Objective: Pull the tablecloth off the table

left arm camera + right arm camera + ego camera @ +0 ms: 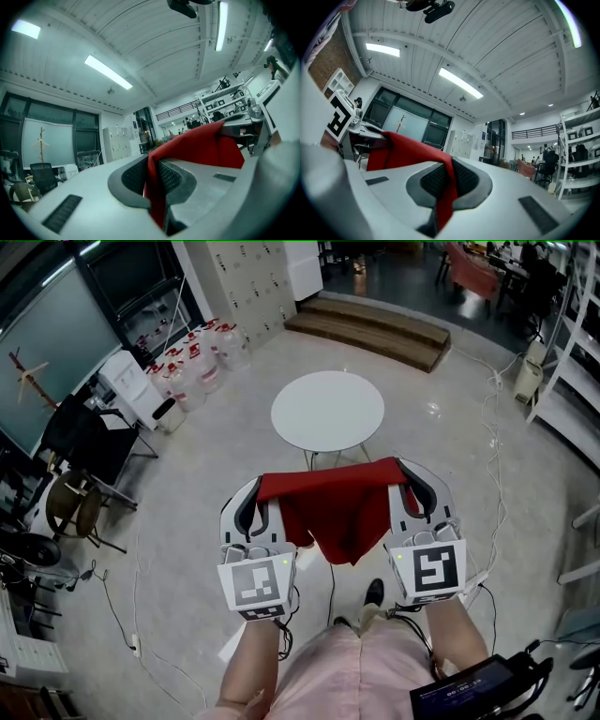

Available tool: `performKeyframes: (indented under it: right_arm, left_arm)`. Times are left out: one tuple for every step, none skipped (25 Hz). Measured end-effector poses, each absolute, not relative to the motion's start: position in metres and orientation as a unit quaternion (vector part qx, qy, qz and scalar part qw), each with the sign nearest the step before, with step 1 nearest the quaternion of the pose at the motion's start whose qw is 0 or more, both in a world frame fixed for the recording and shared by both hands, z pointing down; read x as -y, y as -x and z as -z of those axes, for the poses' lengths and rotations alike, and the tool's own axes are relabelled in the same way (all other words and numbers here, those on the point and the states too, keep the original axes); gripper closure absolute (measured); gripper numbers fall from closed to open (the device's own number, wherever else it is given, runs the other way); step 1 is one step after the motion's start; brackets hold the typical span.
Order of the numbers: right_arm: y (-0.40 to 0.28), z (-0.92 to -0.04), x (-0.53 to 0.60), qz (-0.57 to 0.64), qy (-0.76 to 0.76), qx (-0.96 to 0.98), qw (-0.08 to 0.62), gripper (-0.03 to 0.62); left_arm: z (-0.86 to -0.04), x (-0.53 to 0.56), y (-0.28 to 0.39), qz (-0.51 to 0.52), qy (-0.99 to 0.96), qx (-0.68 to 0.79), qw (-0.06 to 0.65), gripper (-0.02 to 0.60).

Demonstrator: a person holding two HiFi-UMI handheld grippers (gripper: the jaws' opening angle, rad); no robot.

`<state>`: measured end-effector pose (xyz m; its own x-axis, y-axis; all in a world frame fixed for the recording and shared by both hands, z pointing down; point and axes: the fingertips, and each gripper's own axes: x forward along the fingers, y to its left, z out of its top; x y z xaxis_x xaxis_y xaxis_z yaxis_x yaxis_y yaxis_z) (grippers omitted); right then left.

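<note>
Holding the red tablecloth (342, 512) up in the air, we have one top corner in each claw. Our left claw (255, 495) is squeezed tight on the cloth, and so is our right claw (410, 486). The cloth hangs between them, close to our body and well apart from the round white table (327, 411), which has nothing on top. We think the pulling-off part is done. Next we need a spot to put the cloth down, then let go.
</note>
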<state>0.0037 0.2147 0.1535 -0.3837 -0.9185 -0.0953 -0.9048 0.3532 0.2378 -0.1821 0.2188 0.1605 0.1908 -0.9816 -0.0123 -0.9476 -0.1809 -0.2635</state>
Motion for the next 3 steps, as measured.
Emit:
performKeyframes:
  right_arm:
    - [-0.0014,-0.1541,-0.2139,0.127,-0.554,0.823,0.027,0.571]
    - [0.0009,-0.1545,-0.213,0.128,-0.553,0.823,0.026,0.571]
    - [0.0033,-0.1548,-0.212,0.128,-0.552,0.823,0.025,0.571]
  left_arm:
    - [-0.161,-0.218,0.1842,0.08,0.764,-0.631,0.106,0.545]
    - [-0.1614,-0.2171,0.1864,0.08,0.764,-0.632,0.106,0.545]
    - [-0.1619,-0.2162,0.1885,0.08,0.764,-0.632,0.106,0.545]
